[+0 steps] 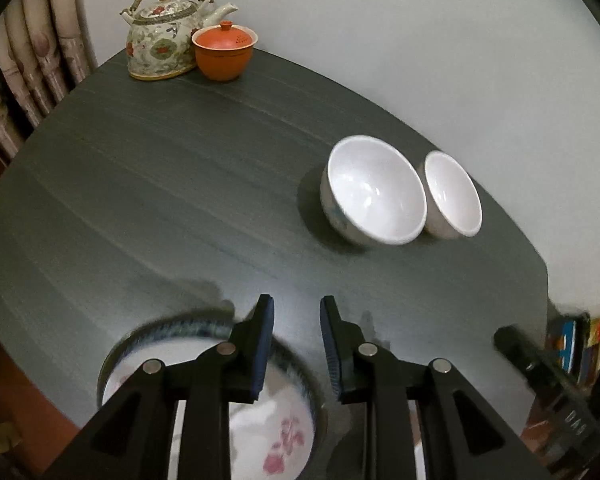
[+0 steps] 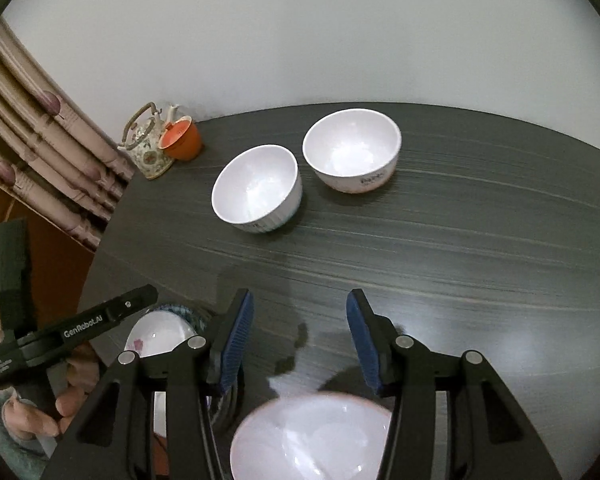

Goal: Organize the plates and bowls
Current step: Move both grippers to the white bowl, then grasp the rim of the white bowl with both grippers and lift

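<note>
Two white bowls stand side by side on the dark table: a larger one [image 1: 374, 196] [image 2: 257, 190] and another [image 1: 453, 195] [image 2: 352, 150] beside it. A blue-rimmed bowl with pink flowers [image 1: 284, 432] [image 2: 156, 334] sits at the near table edge, under my left gripper [image 1: 297, 346]. The left gripper is open and empty, its left finger over that bowl. A plain white bowl [image 2: 312, 440] sits just below my right gripper [image 2: 300, 342], which is open and empty. The left gripper's body [image 2: 72, 332] shows in the right wrist view.
A floral teapot [image 1: 162, 40] [image 2: 146, 146] and an orange lidded cup [image 1: 224, 52] [image 2: 182, 140] stand at the table's far left corner by a curtain [image 2: 40, 160]. A white wall runs behind the table [image 1: 180, 184].
</note>
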A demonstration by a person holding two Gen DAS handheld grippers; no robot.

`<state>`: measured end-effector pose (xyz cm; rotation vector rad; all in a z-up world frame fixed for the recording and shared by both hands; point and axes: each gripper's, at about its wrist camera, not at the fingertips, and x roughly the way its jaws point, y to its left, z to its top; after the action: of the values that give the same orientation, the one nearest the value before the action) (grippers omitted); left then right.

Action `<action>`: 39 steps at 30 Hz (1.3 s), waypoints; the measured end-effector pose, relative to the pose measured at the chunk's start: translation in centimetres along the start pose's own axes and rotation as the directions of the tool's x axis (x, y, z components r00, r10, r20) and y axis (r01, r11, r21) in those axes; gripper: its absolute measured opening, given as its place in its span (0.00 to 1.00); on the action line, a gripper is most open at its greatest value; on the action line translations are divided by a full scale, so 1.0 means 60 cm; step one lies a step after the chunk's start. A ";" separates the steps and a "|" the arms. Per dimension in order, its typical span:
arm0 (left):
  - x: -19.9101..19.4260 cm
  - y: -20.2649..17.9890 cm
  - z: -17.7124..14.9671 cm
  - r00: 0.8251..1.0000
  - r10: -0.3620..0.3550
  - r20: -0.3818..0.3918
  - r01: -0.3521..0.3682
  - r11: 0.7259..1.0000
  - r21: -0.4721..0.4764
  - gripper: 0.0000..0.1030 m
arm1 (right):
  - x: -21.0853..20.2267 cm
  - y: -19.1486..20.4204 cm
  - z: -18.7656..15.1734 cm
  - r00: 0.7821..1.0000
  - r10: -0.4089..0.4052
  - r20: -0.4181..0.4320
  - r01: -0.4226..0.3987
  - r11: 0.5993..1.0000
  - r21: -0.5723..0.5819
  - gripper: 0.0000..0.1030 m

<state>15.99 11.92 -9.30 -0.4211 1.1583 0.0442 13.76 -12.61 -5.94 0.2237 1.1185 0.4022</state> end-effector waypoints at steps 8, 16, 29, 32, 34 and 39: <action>0.053 -0.004 0.067 0.993 -0.114 -0.002 0.114 0.992 -0.059 0.24 | 0.087 0.004 0.061 0.997 0.036 -0.071 -0.033 0.998 0.053 0.45; 0.114 -0.006 0.122 0.989 -0.145 -0.031 0.142 0.986 -0.083 0.24 | 0.163 -0.016 0.097 0.989 0.078 -0.127 -0.057 0.986 0.157 0.45; 0.189 -0.023 0.128 0.988 -0.115 -0.100 0.110 0.993 -0.053 0.24 | 0.254 -0.022 0.125 0.978 0.107 -0.179 -0.061 0.968 0.245 0.46; 0.194 -0.025 0.126 0.990 -0.106 -0.097 0.102 0.994 -0.048 0.19 | 0.272 -0.012 0.127 0.975 0.107 -0.195 -0.061 0.971 0.229 0.39; 0.194 -0.029 0.122 0.992 -0.092 -0.091 0.090 0.996 -0.030 0.17 | 0.277 -0.009 0.127 0.974 0.117 -0.192 -0.074 0.973 0.220 0.33; 0.183 -0.041 0.094 0.990 -0.091 -0.105 0.089 0.996 -0.018 0.17 | 0.270 -0.007 0.124 0.976 0.113 -0.186 -0.074 0.976 0.205 0.24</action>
<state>26.03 9.58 -16.51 -0.4917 1.2425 -0.0497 26.68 -5.97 -16.30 0.4198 1.3482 0.4039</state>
